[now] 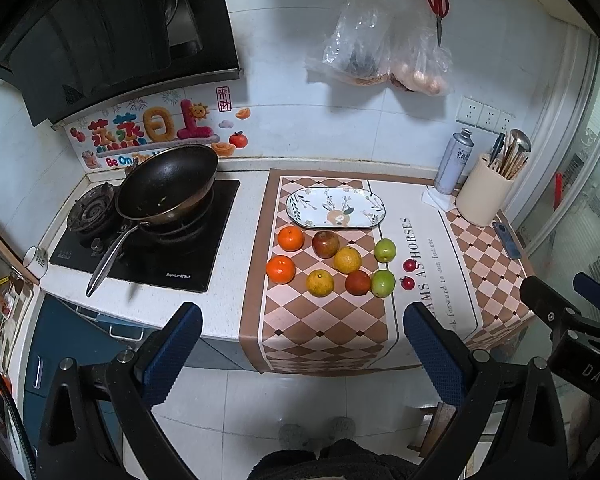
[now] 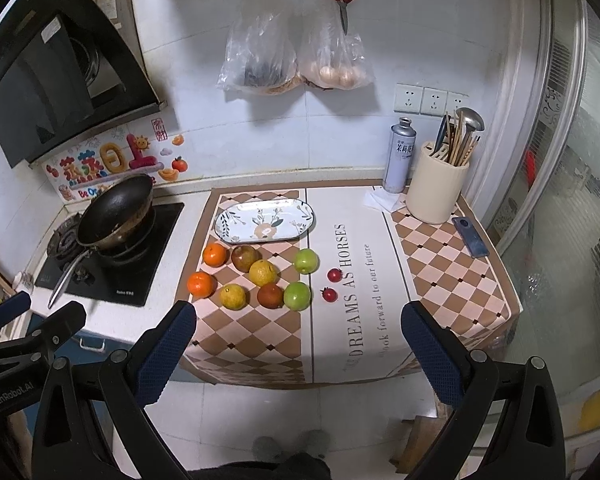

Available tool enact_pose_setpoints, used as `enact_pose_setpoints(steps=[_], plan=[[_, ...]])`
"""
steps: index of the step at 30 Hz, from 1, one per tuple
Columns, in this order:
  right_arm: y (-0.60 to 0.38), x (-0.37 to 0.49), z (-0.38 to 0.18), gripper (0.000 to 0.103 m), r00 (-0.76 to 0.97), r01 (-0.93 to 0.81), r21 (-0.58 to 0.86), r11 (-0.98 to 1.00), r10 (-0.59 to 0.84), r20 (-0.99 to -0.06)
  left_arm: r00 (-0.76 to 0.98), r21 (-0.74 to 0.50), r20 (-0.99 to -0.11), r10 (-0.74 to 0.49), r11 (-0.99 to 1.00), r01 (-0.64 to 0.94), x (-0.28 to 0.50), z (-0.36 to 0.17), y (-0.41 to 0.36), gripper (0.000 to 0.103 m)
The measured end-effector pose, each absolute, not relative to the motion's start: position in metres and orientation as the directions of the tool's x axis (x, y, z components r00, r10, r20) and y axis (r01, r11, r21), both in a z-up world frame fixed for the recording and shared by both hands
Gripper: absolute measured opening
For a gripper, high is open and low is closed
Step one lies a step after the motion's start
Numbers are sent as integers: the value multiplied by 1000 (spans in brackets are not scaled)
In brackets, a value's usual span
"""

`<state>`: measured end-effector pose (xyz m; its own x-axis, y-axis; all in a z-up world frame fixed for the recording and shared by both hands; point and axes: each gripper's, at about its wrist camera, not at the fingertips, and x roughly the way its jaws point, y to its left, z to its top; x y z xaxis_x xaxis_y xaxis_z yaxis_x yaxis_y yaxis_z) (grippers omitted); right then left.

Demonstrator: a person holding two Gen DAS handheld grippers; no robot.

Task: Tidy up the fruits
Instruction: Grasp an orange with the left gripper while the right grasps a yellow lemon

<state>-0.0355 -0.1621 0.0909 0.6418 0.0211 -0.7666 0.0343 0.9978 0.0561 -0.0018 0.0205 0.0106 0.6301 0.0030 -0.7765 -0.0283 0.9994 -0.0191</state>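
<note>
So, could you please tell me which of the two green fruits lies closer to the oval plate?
The smaller green fruit, set farther back; the larger green fruit lies nearer the counter's front edge, away from the oval plate.

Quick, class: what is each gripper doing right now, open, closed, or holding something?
Left gripper: open, holding nothing, short of the counter.
Right gripper: open, holding nothing.

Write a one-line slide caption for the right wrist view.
Open right gripper held back from the counter, facing ten loose fruits on a checkered mat in front of an empty oval plate.
</note>
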Motion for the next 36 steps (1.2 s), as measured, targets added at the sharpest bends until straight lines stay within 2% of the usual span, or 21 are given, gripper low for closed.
enact_pose_setpoints(steps=[5, 9, 12, 18, 25, 27, 31, 36], plan=[[-162, -23, 75, 103, 657, 73, 130, 989, 51, -752, 695, -26, -718, 30, 997, -71, 17, 5, 42, 103], [-157, -3, 47, 103, 634, 95, 138, 986, 47, -772, 731, 31, -673, 112, 992, -124, 39, -14, 60, 103], [-154, 19, 25, 103, 606, 101, 145, 984, 54, -794, 719, 66, -677, 159, 986, -155, 62, -33, 72, 103], [-153, 86, -40, 103, 511, 95, 179, 979, 106, -853, 590, 101, -785, 190, 978, -180, 126, -91, 91, 103], [-146, 197, -148, 103, 327, 37, 224, 974, 200, -924, 397, 143, -893, 211, 970, -194, 218, -161, 94, 103], [-139, 225, -178, 100, 257, 14, 232, 973, 220, -941, 343, 148, -917, 207, 971, -189, 246, -182, 92, 103], [-120, 278, -243, 95, 114, -37, 250, 968, 252, -961, 228, 144, -957, 181, 974, -173, 293, -222, 87, 93], [-103, 308, -292, 89, -7, -80, 271, 959, 272, -962, 126, 106, -984, 127, 981, -165, 339, -269, 79, 92]])
